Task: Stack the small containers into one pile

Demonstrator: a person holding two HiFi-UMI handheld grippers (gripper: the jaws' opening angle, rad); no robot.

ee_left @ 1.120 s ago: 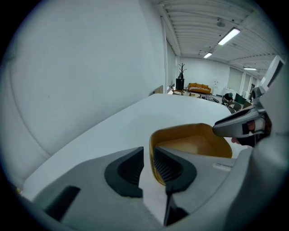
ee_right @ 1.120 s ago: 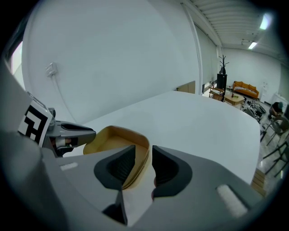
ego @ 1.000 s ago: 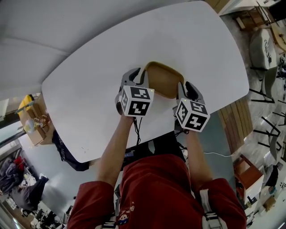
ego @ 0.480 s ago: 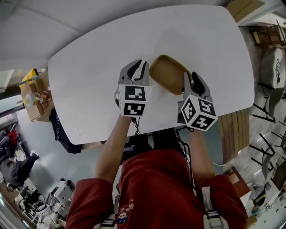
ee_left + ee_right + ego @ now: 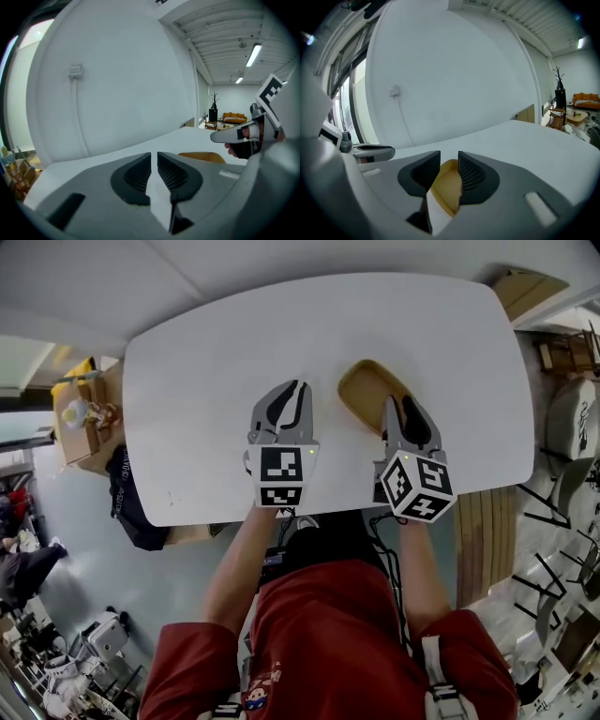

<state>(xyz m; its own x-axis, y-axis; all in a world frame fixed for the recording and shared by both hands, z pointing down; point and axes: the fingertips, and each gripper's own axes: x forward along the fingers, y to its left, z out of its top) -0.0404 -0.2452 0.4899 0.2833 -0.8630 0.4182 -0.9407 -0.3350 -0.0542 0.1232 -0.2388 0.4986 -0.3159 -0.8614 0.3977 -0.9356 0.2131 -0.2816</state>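
Note:
A tan, shallow container (image 5: 367, 392) rests on the white table (image 5: 206, 352); whether it is one piece or a nested pile I cannot tell. My left gripper (image 5: 292, 388) hovers to its left, apart from it. Its jaws have just been closing and show only a thin slit, with nothing between them (image 5: 154, 157). The container's rim (image 5: 201, 156) shows beyond its right jaw. My right gripper (image 5: 397, 407) is over the container's right edge. It is open (image 5: 449, 159), and the container (image 5: 447, 190) shows below through the gap, untouched by the pads.
A cardboard box of odds and ends (image 5: 80, 413) and a dark bag (image 5: 127, 507) sit off the table's left side. Chairs (image 5: 567, 427) stand to the right. The table's near edge runs just under both grippers.
Both grippers have come away from the container's sides and risen. The left one now stands clear to its left with its jaws closer together. The container stays on the table.

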